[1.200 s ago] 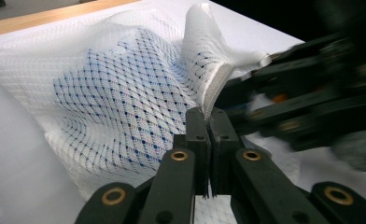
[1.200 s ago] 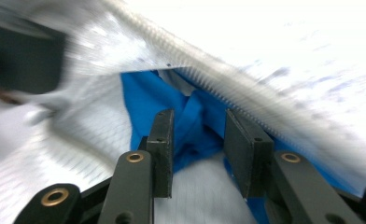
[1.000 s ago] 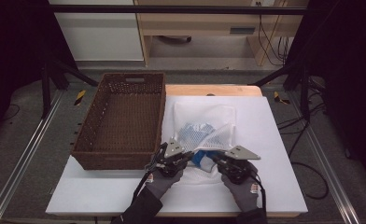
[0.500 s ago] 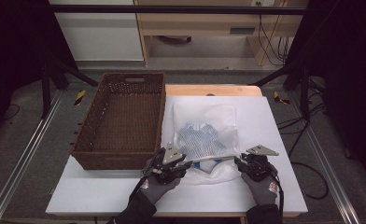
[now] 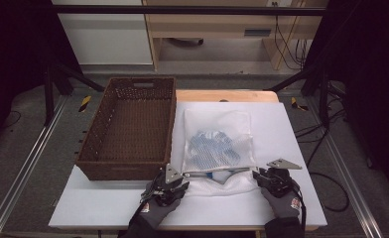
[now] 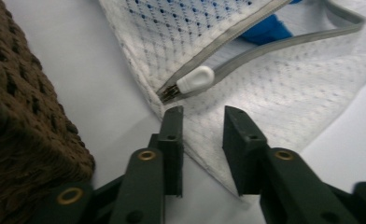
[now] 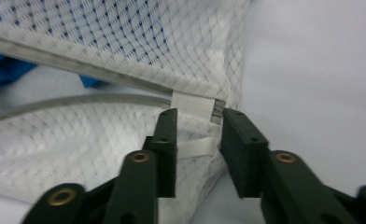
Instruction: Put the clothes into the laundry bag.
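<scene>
A brown wicker basket (image 5: pixel 130 131) is sitting on the left part of the white table (image 5: pixel 282 129), its near wall reaching almost to the near edge. Beyond the table's far edge, a wooden bench (image 5: pixel 217 22) is standing on the grey floor (image 5: pixel 38 163), with black cables (image 5: pixel 284 44) hanging at its right.

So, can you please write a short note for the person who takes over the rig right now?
Left tongs: jaws apart, just closing, at the mesh bag's zipper pull; nothing gripped.
Right tongs: jaws apart, just closing, astride the white tab at the zipper's other end; not pinched.
Bag lies on the white table beside the wicker basket, zipper open, blue item inside.
Left: grip both corners; the next step is probably the basket.
</scene>
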